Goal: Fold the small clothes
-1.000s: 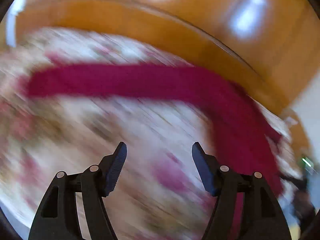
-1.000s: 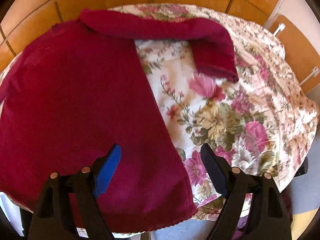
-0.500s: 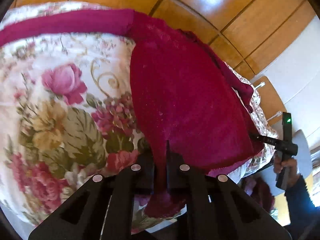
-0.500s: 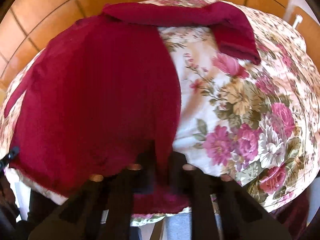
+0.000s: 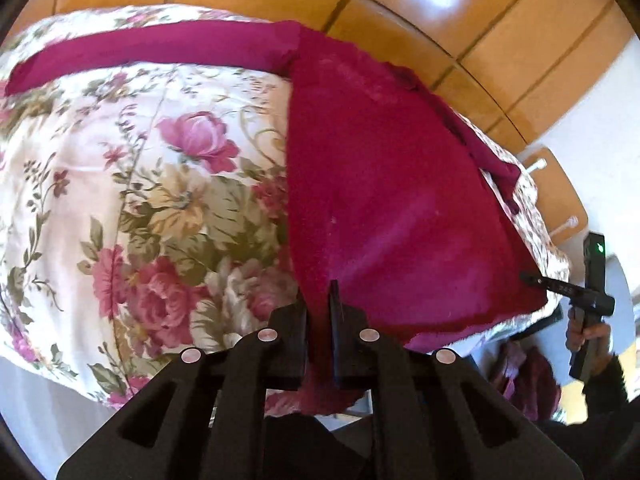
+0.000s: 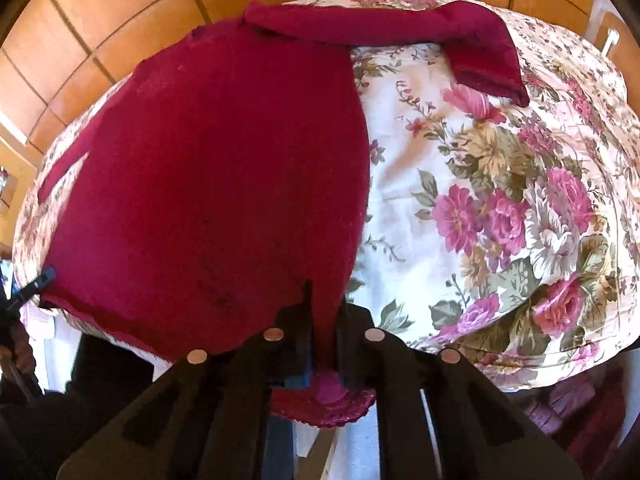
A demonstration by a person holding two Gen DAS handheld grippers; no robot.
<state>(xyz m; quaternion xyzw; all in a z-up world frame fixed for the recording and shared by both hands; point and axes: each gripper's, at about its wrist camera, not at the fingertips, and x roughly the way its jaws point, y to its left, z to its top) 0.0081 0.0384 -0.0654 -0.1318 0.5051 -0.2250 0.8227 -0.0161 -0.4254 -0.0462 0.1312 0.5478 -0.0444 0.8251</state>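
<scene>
You had one dark red sweater (image 5: 392,184) spread flat on the flower-print cloth (image 5: 120,208) covering the bench, and both tools were on its near hem. Your left gripper (image 5: 318,320) pinched the hem's left corner, cloth bunched between narrow jaws that were easing open. Your right gripper (image 6: 324,320) gripped the right corner the same way, red fabric (image 6: 208,176) pressed between its jaws, which were easing apart too. The sweater's long axis ran from the near hem toward the far neckline, away from you. I counted two sleeves: one sleeve (image 6: 384,28) lay across the far edge to the right, its cuff bent back toward you; the other sleeve (image 6: 64,168) trailed down the left side. In the left view, your other hand (image 5: 588,332) showed far right.
</scene>
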